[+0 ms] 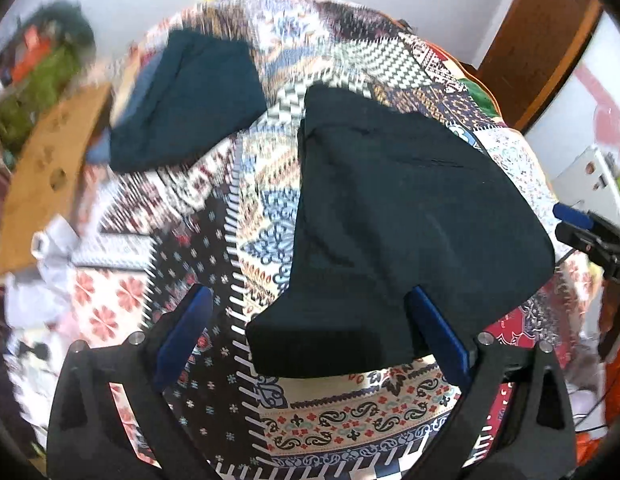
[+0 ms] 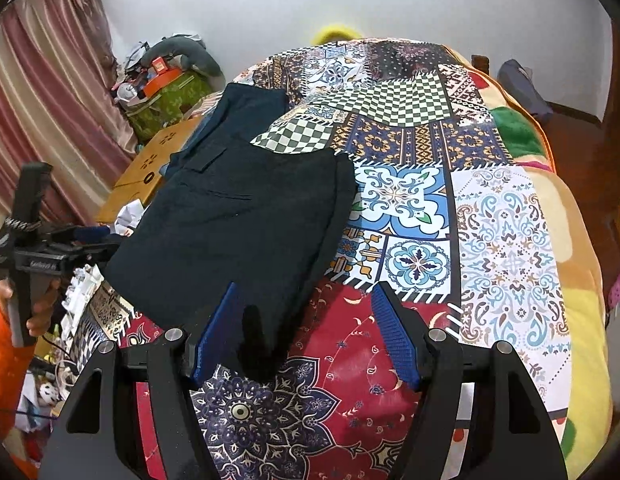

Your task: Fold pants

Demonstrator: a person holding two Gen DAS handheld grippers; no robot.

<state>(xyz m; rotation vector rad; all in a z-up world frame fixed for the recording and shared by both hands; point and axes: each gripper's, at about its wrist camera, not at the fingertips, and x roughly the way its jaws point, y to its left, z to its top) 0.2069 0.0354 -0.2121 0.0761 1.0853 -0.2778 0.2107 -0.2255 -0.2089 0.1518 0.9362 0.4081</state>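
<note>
Dark black pants [image 1: 398, 208] lie folded on the patterned bedspread [image 1: 269, 208]. In the left wrist view a corner of the pants reaches between my left gripper's fingers; the left gripper [image 1: 310, 308] is open, not closed on the cloth. In the right wrist view the pants [image 2: 237, 216] spread to the upper left, with a dark corner between the fingers. My right gripper [image 2: 305, 312] is open just above the bedspread [image 2: 430, 208]. The left gripper [image 2: 85, 236] shows at the left edge, held by a hand.
A second dark folded garment [image 1: 193, 100] lies further up the bed. A wooden table [image 2: 149, 168] and a cluttered green box [image 2: 169, 96] stand left of the bed. Curtains [image 2: 41, 92] hang at the left. A wooden door frame [image 1: 538, 44] is at the right.
</note>
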